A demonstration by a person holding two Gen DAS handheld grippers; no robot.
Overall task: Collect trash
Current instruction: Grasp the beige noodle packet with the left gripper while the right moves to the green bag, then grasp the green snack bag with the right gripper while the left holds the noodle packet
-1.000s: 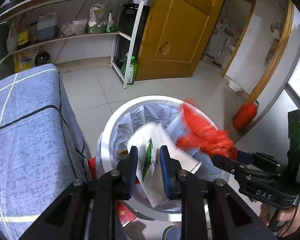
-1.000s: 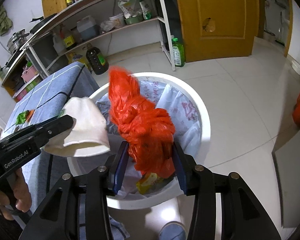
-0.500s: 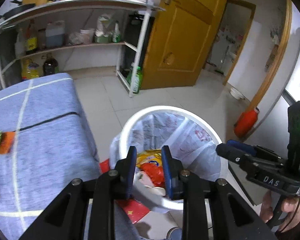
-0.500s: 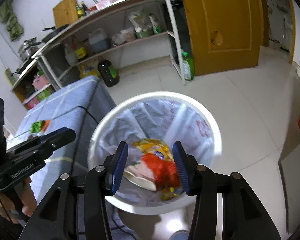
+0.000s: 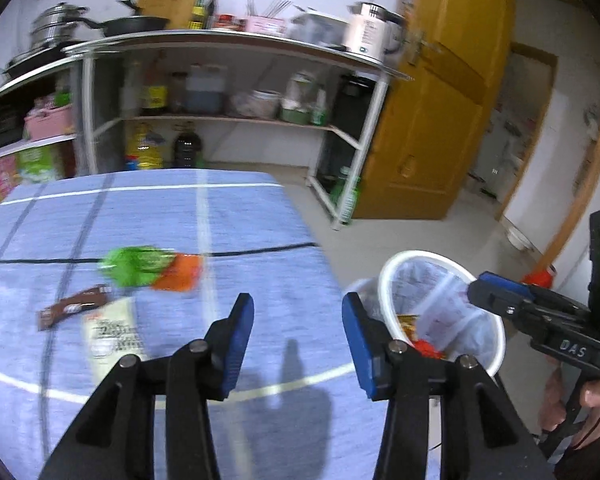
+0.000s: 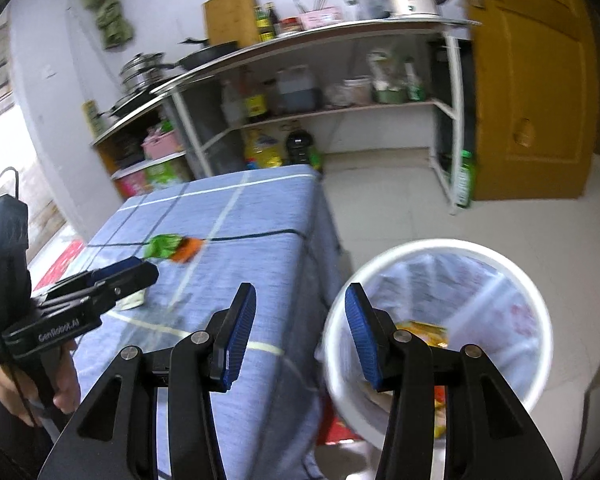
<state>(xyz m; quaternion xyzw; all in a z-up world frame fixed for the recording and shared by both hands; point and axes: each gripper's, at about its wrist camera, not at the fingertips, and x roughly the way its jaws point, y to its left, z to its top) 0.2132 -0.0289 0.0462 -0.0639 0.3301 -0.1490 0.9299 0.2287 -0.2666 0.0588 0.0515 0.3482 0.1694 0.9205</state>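
Blue tablecloth (image 5: 260,216) has wrappers (image 5: 152,270) lying mid-table, and the white bin (image 6: 540,320) beside it holds more trash. Left gripper (image 5: 298,320) has just been opening, nothing between its jaws; right gripper (image 6: 300,312) gapes wide, empty too.

"DAS" stands in pale letters on the black body of the right gripper (image 5: 486,294). "GenRobot.AI" runs along the side of the left gripper (image 6: 140,274). The print on the wrappers is too blurred to read.
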